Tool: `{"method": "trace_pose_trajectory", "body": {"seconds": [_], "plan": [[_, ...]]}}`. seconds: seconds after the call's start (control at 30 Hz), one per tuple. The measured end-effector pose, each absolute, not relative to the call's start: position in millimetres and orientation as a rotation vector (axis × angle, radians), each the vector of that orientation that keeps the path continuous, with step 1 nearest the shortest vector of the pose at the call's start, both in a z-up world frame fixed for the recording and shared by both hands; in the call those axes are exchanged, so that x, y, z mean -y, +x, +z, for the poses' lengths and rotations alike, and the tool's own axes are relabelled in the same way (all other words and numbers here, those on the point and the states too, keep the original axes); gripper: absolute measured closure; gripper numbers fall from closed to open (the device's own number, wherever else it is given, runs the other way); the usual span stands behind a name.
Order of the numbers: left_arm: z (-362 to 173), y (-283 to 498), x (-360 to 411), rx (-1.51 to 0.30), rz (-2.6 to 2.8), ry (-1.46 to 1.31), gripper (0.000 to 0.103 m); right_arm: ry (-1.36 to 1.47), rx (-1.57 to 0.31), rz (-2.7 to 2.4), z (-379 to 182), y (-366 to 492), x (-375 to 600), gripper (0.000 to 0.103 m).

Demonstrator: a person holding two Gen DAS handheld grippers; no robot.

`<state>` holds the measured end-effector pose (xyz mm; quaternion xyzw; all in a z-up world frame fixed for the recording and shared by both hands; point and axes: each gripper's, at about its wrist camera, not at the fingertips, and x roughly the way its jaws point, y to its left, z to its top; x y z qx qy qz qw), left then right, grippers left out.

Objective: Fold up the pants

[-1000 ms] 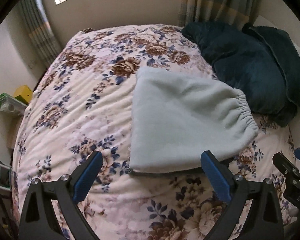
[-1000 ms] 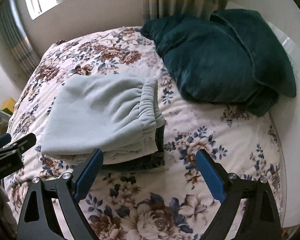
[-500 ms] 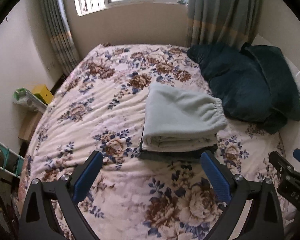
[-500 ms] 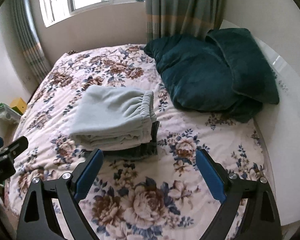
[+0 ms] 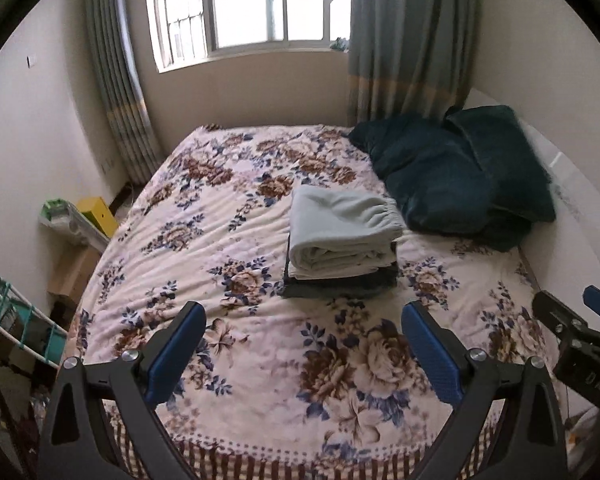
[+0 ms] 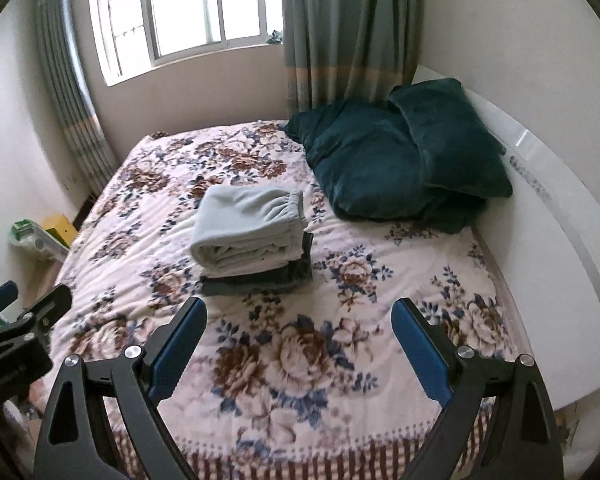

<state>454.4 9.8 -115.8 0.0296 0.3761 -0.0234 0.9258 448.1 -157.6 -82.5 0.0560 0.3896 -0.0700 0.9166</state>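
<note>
Pale grey-green pants (image 5: 340, 232) (image 6: 248, 226) lie folded in a thick bundle on the floral bed, elastic waistband to the right. They rest on a dark folded garment (image 5: 336, 282) (image 6: 260, 278). My left gripper (image 5: 304, 344) is open, well back from the stack and above the bed's near end, holding nothing. My right gripper (image 6: 298, 340) is open too, equally far back and empty. Each gripper shows at the edge of the other's view.
The bed's floral blanket (image 5: 228, 240) (image 6: 340, 320) has dark teal pillows (image 5: 460, 184) (image 6: 400, 160) at the right against a white headboard (image 6: 540, 216). A window (image 5: 244, 4) and curtains stand behind. A yellow box (image 5: 96, 214) and shelf clutter sit left of the bed.
Both grippers have pulled back and up from the folded pants, staying open. The stack now looks small and far off, and the window has come into view.
</note>
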Motion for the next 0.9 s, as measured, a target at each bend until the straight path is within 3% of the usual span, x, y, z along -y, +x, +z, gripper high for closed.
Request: {"method": "trace_pose_trajectory", "body": {"seconds": [0.47, 0.9], "plan": [[-38.1, 323.4, -14.5, -0.674, -0.019, 0.052, 0.003, 0.099, -0.670, -0.131, 19.7, 273.1, 153.8, 0.007], [-25.7, 297.0, -1.6, -0.614, 0.022, 0.046, 0.003, 0.061, -0.636, -0.048, 63.1, 241.0, 164.1, 0.007]]}}
